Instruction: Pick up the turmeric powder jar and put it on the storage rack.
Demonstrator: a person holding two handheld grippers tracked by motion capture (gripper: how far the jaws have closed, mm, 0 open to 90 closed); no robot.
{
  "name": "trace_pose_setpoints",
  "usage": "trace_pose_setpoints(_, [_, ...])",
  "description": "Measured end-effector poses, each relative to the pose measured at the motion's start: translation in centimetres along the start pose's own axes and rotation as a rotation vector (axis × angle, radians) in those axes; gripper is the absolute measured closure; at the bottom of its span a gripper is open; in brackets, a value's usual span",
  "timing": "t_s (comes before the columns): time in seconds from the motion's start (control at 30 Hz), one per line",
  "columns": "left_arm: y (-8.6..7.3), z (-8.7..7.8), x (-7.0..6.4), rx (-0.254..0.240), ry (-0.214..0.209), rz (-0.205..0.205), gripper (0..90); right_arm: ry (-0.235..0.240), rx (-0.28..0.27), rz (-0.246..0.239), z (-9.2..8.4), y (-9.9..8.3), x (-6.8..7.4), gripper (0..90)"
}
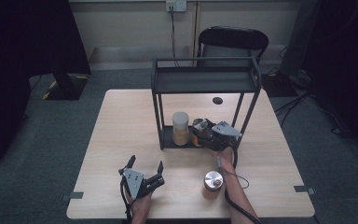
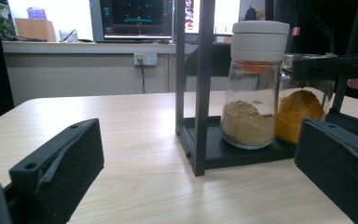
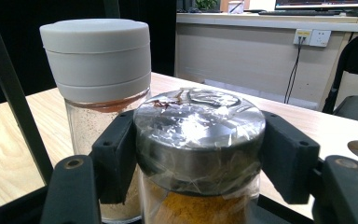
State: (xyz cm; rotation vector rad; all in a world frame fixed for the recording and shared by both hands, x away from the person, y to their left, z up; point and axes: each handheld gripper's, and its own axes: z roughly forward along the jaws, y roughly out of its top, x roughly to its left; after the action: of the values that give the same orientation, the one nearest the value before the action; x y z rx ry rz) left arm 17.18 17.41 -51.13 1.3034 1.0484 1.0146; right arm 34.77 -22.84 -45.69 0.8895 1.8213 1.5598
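Note:
A black two-tier rack (image 1: 205,80) stands on the wooden table (image 1: 121,121). On its lower shelf is a glass jar with a white lid (image 1: 180,127) (image 2: 254,84) (image 3: 98,60), holding tan powder. Right beside it is a silver-lidded jar of orange powder (image 1: 200,130) (image 2: 303,109) (image 3: 199,126). My right gripper (image 1: 202,132) (image 3: 199,154) is shut on that jar, its pads (image 3: 286,154) pressing both sides just under the lid. My left gripper (image 1: 146,163) (image 2: 198,140) rests open on the table in front of the rack, with nothing between its jaws.
Another silver-lidded jar (image 1: 212,184) of orange powder stands on the table near the front edge, beside my right forearm. The rack's top shelf (image 1: 205,70) is bare. A black chair (image 1: 233,39) sits behind the table.

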Motion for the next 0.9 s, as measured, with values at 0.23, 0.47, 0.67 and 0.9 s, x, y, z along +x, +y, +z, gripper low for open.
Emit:
trace_pose_setpoints(0.23, [0.01, 0.00, 0.02, 0.000, -0.002, 0.000, 0.7, 0.002, 0.004, 0.033, 0.04, 0.05, -0.14, 28.2])
trace_pose_setpoints(0.47, [0.05, 0.01, 0.03, 0.003, -0.002, 0.001, 0.8, 0.009, 0.001, 0.036, 0.05, 0.21, -0.26, 21.8])
trace_pose_setpoints(0.67, [0.03, 0.01, 0.04, 0.002, -0.002, 0.000, 0.8, -0.001, 0.002, 0.052, 0.04, 0.50, -0.04, 5.9])
trace_pose_setpoints(0.9, [0.04, 0.01, 0.05, 0.002, -0.003, 0.000, 0.8, -0.007, 0.003, 0.045, -0.07, 0.66, 0.17, 1.0])
